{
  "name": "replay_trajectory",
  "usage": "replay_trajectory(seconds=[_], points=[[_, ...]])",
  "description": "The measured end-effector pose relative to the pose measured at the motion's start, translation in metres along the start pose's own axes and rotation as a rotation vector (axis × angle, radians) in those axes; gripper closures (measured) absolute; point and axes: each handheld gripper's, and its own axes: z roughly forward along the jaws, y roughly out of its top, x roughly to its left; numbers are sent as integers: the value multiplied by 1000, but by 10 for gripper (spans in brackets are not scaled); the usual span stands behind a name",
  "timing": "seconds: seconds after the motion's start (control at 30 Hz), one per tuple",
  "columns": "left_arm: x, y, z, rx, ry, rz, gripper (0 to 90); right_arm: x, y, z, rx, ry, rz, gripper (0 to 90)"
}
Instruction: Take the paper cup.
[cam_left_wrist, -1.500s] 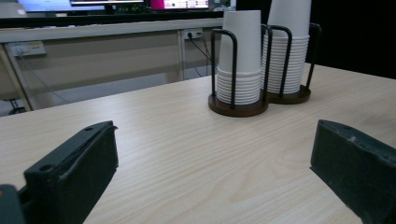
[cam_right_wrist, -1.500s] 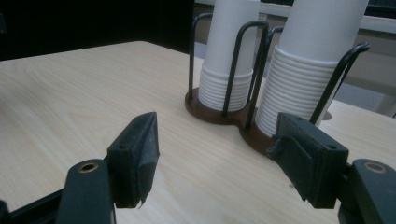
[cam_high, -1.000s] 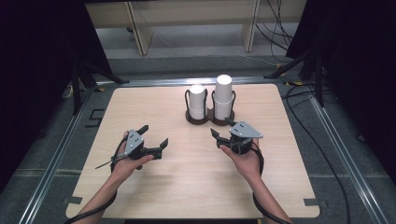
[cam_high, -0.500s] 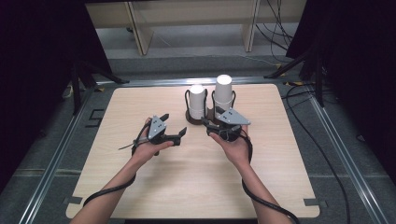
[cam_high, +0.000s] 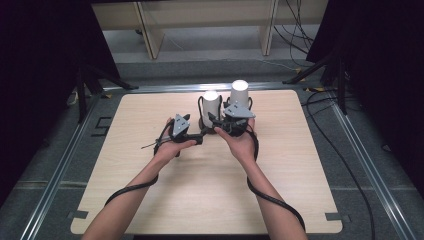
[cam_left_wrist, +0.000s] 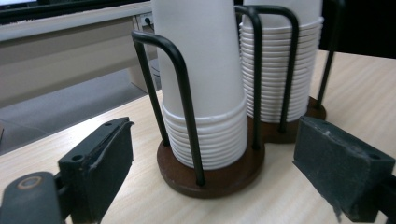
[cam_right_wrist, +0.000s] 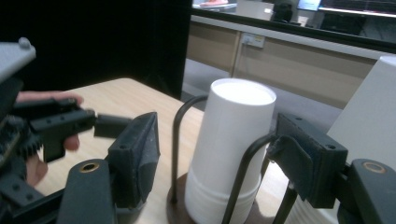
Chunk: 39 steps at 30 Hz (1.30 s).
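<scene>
A: Start with what's closest to the person.

B: Two forearms come in over the wooden table (cam_high: 150, 200), a cable trailing from each. The left gripper (cam_left_wrist: 212, 177) sits low, just in front of the cup holder's round brown base (cam_left_wrist: 210, 175), its jaws spread wide with nothing between them but the base and the bottom of the stack.

A: Why so low?

B: My guess is it's there to steady the holder, or pinch the lower cups, while the other hand lifts. From the left gripper view the nearer stack of white paper cups (cam_left_wrist: 205, 93) stands upside down inside black wire hoops (cam_left_wrist: 184, 102), which keep it upright.

A: And the right gripper?

B: The right gripper (cam_right_wrist: 215, 154) is higher, level with the upper part of that stack of cups (cam_right_wrist: 231, 149). Its jaws are parted on either side of the top cup, not yet pressing it; one wire hoop (cam_right_wrist: 243, 182) crosses in front of the pad on that side. I'd say it's lined up to take the top cup off.

A: Beyond that?

B: A second, taller stack (cam_high: 239, 97) in the same holder, just behind and touching bases with the first. Past the table edge, grey floor and pale shelving (cam_high: 205, 20).
</scene>
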Motion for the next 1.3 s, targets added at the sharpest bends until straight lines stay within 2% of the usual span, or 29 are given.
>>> replay_trajectory(seconds=[0.1,0.2,0.23,0.27,0.37,0.47,0.5,0.6,0.8,0.87,0.97,1.03,1.07,1.1,1.17,1.3], points=[[0,-1,10,9,1,8,132,-2,4,6,19,-29,30,325],[0,-2,19,32,-3,3,135,-5,7,14,26,-34,23,325],[0,-3,23,28,2,-8,137,-6,7,17,28,-25,29,324],[-1,-4,25,38,3,-40,138,-6,8,18,39,-39,35,325],[0,-5,30,52,2,-37,141,-10,7,24,61,-44,31,324],[1,-5,34,62,-1,-45,143,-10,7,31,61,-41,30,324],[2,-5,35,65,0,-50,144,-10,8,32,71,-54,21,323],[3,-6,39,75,8,-64,146,-11,7,38,78,-51,28,324],[4,-5,47,83,7,-69,152,-13,9,48,82,-50,46,325],[4,-4,48,96,7,-57,154,-14,11,50,102,-49,47,324],[5,-4,50,95,10,-68,162,-15,13,53,102,-59,39,325],[6,-5,51,99,12,-77,167,-17,13,55,107,-61,49,323],[6,-5,51,104,10,-74,165,-17,13,56,118,-60,70,325],[6,-5,52,104,8,-73,165,-18,13,57,112,-69,50,327],[6,-4,53,103,3,-73,166,-18,13,59,110,-72,41,328],[5,-3,55,94,-2,-91,172,-16,14,61,115,-69,49,327]])
